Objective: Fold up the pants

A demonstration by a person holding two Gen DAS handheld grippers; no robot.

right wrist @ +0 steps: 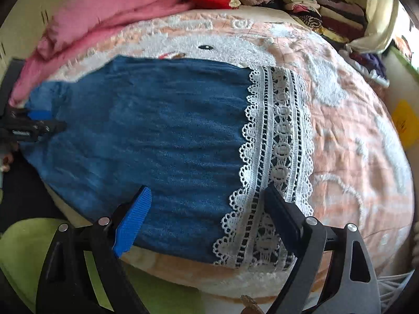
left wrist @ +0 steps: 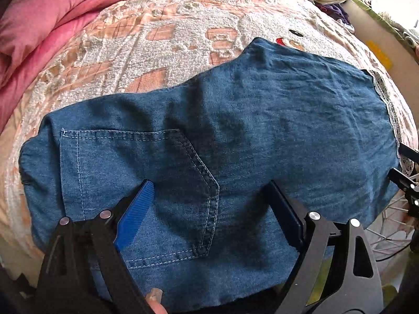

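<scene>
Two spread-jawed grippers, nothing grasped, over denim pants [left wrist: 235, 136] flat on a bedspread [left wrist: 157, 39].
Left gripper [left wrist: 209, 191] above the back pocket [left wrist: 136, 183]; right gripper [right wrist: 207, 196] above the lace hem [right wrist: 277, 141], plain only in its own view. Near waistband edge cut off.
</scene>
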